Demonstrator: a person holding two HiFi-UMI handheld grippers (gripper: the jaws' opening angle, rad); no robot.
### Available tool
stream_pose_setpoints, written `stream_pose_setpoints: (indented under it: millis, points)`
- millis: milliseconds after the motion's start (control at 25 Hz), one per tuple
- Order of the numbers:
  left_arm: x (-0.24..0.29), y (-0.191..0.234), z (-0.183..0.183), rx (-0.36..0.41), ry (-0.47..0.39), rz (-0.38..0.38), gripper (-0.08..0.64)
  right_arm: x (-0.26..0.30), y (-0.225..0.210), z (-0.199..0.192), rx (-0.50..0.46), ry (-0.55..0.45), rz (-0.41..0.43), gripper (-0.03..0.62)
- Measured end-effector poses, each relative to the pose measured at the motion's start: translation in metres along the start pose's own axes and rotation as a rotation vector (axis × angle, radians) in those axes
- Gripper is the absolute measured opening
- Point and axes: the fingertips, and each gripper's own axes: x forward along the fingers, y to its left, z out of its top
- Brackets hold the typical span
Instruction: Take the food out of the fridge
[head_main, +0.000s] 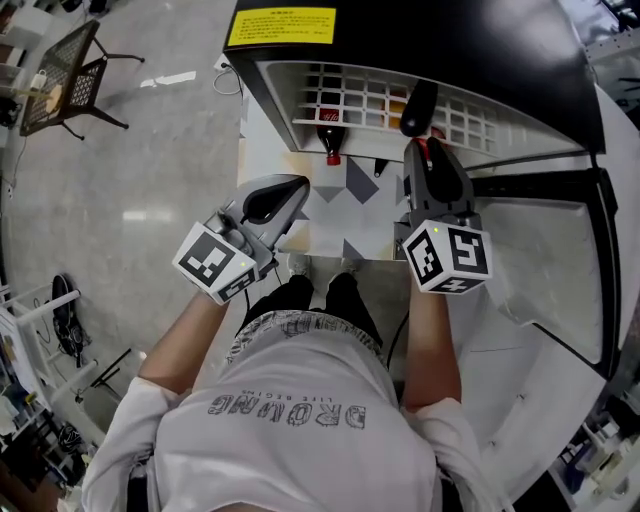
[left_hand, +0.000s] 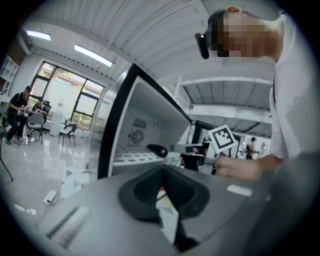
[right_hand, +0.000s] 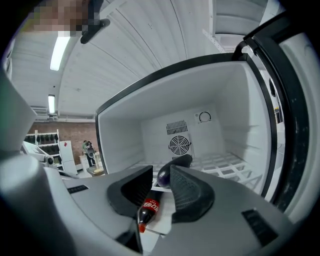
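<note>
The fridge (head_main: 268, 90) is seen at 12 o'clock of the person, door (head_main: 560, 250) swung open at 3 o'clock so the inside can be reached. Two food items are left on the wire shelf (head_main: 470, 125).

- Cola bottle (head_main: 331, 135): laid on its side at 12 o'clock, red cap toward the person. Lying flat, it is probably easiest taken by the neck.
- Eggplant (head_main: 417, 108): laid at 1 o'clock, just beside the bottle and further back on the shelf.

Right gripper (head_main: 428, 158) is held level and aimed into the fridge. In the right gripper view its jaws (right_hand: 161, 171) are parted with nothing pressed between them. The bottle (right_hand: 148, 209) and eggplant (right_hand: 172, 170) are framed in the gap but lie beyond the pads, untouched. The aim is judged to be a line-up for a first grab; which item is meant cannot be told.

Left gripper (head_main: 290, 187) is kept low at 10 o'clock, outside the fridge. Its jaw tips (left_hand: 161, 170) are brought together and empty, so it is likely parked out of the way.

Writing:
- A red label with white script is seen on the bottle, in Coca-Cola style; the letters are too small to be confirmed.
- Yellow sticker (head_main: 280, 27) on the fridge top: dark lines of text, unreadable.
- Shirt print is seen upside down and not reliably read.
- Fan grille (right_hand: 179, 145) on the back wall: no writing is made out.
</note>
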Motion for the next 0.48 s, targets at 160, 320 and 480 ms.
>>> stream_pose_setpoints:
  millis: [160,320,480]
  points:
    - [0.005,-0.007,-0.005,0.003,0.014,0.008,0.008,0.007,-0.005,0.001,-0.016,-0.009,-0.003,0.109]
    - [0.005,-0.010,-0.010,0.000,0.025,0.019,0.008,0.017,-0.007,-0.002,-0.023,0.000,-0.001,0.153]
    - [0.002,-0.009,-0.015,-0.007,0.033,0.035,0.008,0.024,-0.009,-0.005,-0.033,0.003,-0.019,0.202]
